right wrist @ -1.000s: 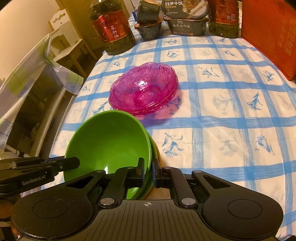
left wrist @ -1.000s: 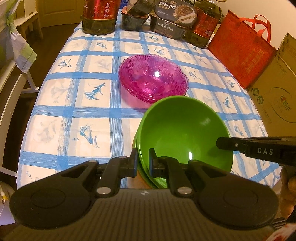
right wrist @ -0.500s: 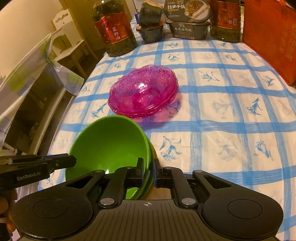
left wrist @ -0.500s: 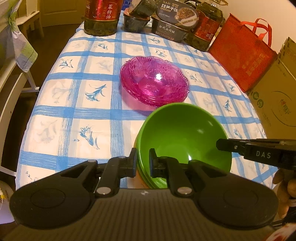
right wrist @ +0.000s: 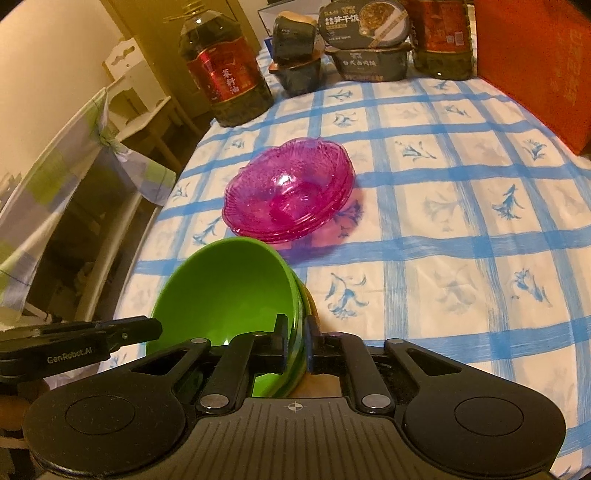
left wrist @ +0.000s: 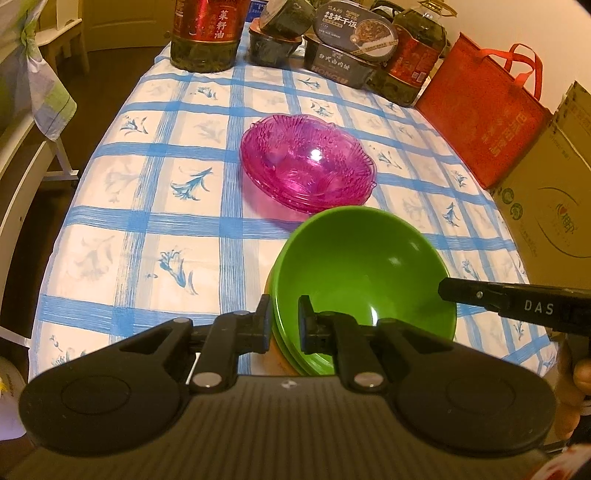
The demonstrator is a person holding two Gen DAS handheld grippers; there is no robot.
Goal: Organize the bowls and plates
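A stack of green bowls (left wrist: pixel 364 273) is held above the near edge of the table between both grippers. My left gripper (left wrist: pixel 283 325) is shut on the stack's left rim. My right gripper (right wrist: pixel 296 341) is shut on its right rim, where the bowls (right wrist: pixel 229 291) show layered edges. A stack of pink glass bowls (left wrist: pixel 308 162) sits on the blue-checked tablecloth (left wrist: pixel 147 221) just beyond the green ones, apart from them; it also shows in the right wrist view (right wrist: pixel 290 192).
Oil bottles (left wrist: pixel 205 33) and food boxes (left wrist: pixel 347 44) line the far edge. A red bag (left wrist: pixel 484 110) and a cardboard box (left wrist: pixel 550 199) stand at the right. A chair with a cloth (right wrist: pixel 70 184) stands to the left of the table.
Both grippers have drawn back and lowered a little with the green bowls, so the gap to the pink bowls looks wider. The pink stack has not moved.
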